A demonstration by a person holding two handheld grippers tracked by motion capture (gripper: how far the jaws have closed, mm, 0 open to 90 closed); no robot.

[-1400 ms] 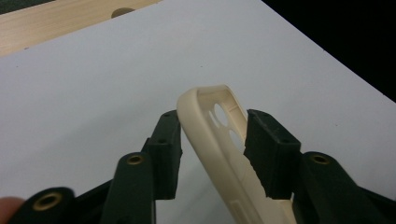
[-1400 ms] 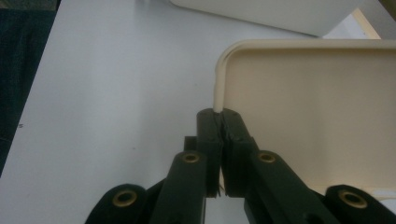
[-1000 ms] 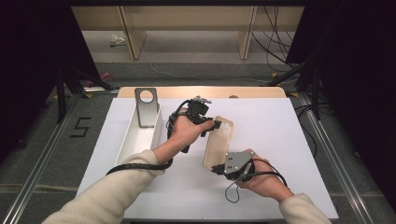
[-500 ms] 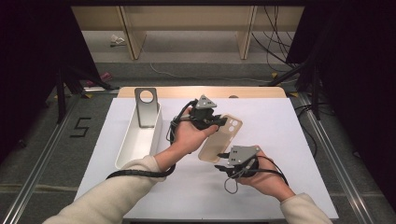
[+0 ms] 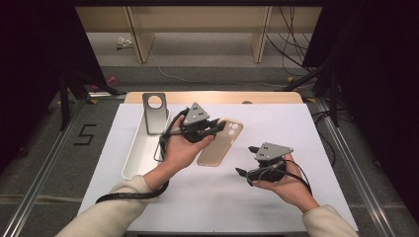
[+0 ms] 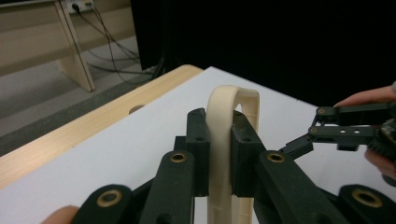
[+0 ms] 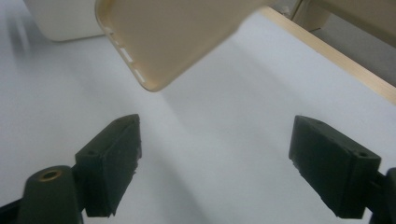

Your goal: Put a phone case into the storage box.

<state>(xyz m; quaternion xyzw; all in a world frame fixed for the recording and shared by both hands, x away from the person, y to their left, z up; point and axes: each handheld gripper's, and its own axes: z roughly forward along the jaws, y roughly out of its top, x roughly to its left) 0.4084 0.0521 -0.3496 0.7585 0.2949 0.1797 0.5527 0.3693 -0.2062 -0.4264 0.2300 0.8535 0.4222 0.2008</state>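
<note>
Two grippers work over the white desk (image 5: 296, 128) as we lift a beige phone case (image 5: 221, 143) clear of it: our left gripper (image 5: 213, 126) is clenched on one long edge of the case, the pads pinching the thin wall as seen in the left gripper view (image 6: 232, 140), while our right gripper (image 5: 243, 173) has just been opening and now stands released, nothing between its jaws. The case hangs in the air just above the desk, right of the pale tray (image 5: 143, 153) and its grey upright bracket (image 5: 154, 112), its camera-cutout end pointing away from us. Seen from the right gripper view, the case's rounded corner (image 7: 154, 79) floats ahead of and above the spread jaws, near but apart from them; in the high view the right gripper sits lower and to the right of the case, with a clear gap between. We judge the step in hand to be a one-sided carry after a handover, and doing it well means keeping the left gripper's squeeze firm but gentle, since the soft rim could buckle or slip out, holding the case level, and drawing the right gripper back without brushing the free end. Whether the case goes to the tray next we cannot tell.
</note>
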